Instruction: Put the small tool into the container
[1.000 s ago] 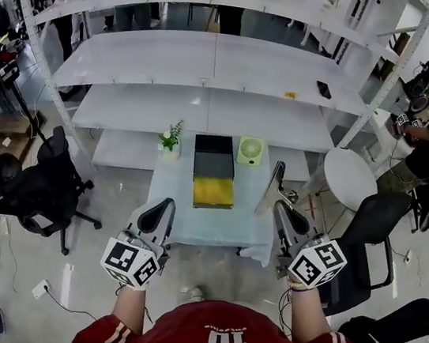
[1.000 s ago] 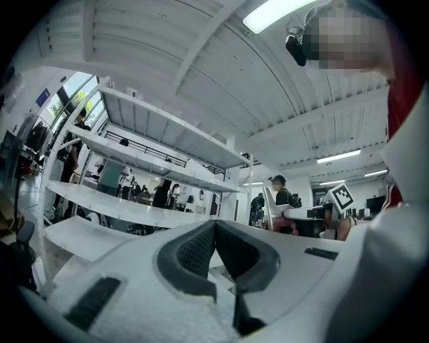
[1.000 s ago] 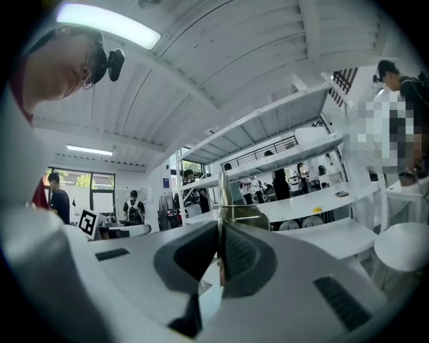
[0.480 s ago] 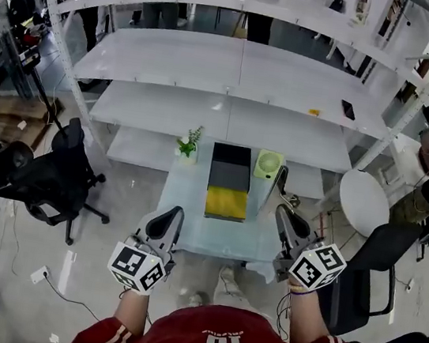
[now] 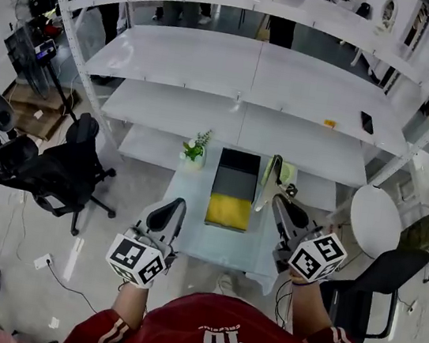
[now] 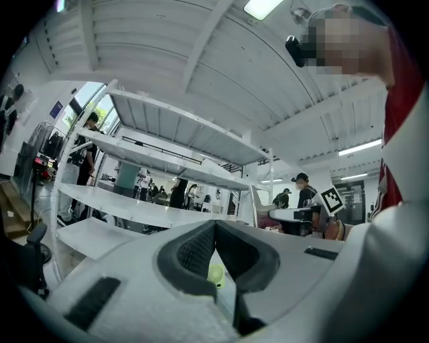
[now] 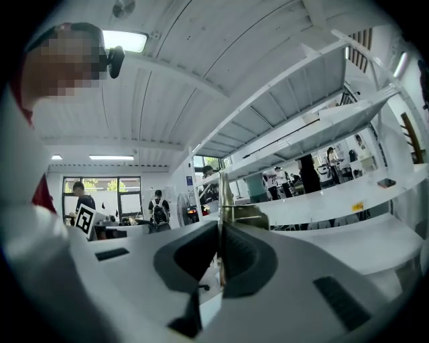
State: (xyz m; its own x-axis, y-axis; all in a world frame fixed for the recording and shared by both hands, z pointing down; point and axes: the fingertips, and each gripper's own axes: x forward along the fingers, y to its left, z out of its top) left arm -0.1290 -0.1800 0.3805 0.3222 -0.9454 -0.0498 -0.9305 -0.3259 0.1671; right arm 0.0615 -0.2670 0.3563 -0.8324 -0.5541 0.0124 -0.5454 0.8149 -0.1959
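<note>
The container (image 5: 233,190) is a long open box on the small pale table (image 5: 187,228), black at its far end and yellow at its near end. My right gripper (image 5: 278,203) is shut on the small tool (image 5: 271,179), a thin metal piece that sticks up past the jaws just right of the box. The right gripper view shows the same tool (image 7: 224,195) as a narrow blade pinched in the right gripper (image 7: 220,231). Over the table's near left corner, my left gripper (image 5: 169,208) is shut and holds nothing; its pads meet in the left gripper view (image 6: 214,228).
A small potted plant (image 5: 195,147) and a green fan (image 5: 287,173) stand at the table's far end. White shelving (image 5: 252,76) rises behind. A black office chair (image 5: 48,172) is at the left, a round white table (image 5: 376,220) and another chair (image 5: 355,301) at the right.
The right gripper has carried the tool leftward, closer to the container, and the tool now overlaps the green fan. The head view has shifted. The left gripper keeps its place.
</note>
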